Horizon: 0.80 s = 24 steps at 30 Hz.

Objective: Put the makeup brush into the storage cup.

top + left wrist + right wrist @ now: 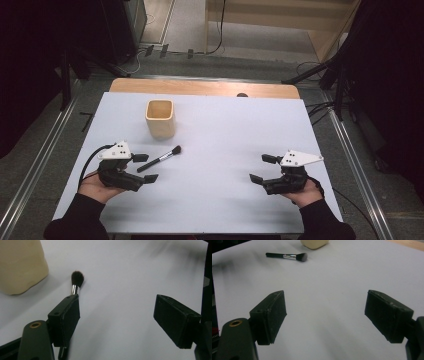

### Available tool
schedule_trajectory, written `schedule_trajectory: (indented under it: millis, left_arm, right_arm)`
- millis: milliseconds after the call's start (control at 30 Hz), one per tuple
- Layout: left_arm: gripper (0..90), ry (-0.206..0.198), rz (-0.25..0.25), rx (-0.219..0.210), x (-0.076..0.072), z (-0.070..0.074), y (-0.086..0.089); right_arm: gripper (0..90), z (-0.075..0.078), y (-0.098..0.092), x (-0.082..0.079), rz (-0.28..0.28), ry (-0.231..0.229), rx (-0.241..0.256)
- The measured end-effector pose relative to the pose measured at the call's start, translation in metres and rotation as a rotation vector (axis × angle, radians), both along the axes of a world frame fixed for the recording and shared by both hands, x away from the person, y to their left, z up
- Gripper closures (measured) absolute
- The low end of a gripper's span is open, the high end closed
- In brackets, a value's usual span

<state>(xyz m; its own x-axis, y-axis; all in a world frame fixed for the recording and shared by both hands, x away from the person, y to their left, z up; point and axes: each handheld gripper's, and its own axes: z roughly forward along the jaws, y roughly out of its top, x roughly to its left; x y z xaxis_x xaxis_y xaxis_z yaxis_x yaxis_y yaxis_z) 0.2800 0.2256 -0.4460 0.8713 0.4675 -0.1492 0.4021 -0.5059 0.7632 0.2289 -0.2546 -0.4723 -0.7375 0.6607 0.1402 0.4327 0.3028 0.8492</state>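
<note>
A black-handled makeup brush point(160, 159) lies on the white table point(220, 150), bristles toward the far right. A cream square cup point(160, 119) stands upright behind it. My left gripper point(145, 168) is open at the brush's handle end; in the left gripper view the brush point(76, 282) runs under the left jaw, with the cup point(21, 265) at top left. My right gripper point(261, 168) is open over bare table at the right, nothing between its jaws. Its view shows the brush point(287, 256) and the cup point(314, 243) far off.
A wooden strip point(200, 87) borders the table's far edge. Metal rails point(350, 150) run along both sides on the floor, with cables and stands beyond. Dark curtains hang left and right.
</note>
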Motion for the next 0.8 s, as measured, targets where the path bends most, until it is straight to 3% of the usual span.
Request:
schedule_trajectory:
  millis: [567,800]
  left_arm:
    - [23.2,0.008,0.0,0.033,-0.0005,0.0009,-0.0018]
    - [26.3,0.021,0.012,-0.001,-0.0003,0.0024,0.0004]
  right_arm:
    - [18.8,-0.0007,-0.0001,-0.0003,0.004,0.008,-0.019]
    - [18.7,-0.0003,-0.0002,-0.0004,0.009,0.01,-0.01]
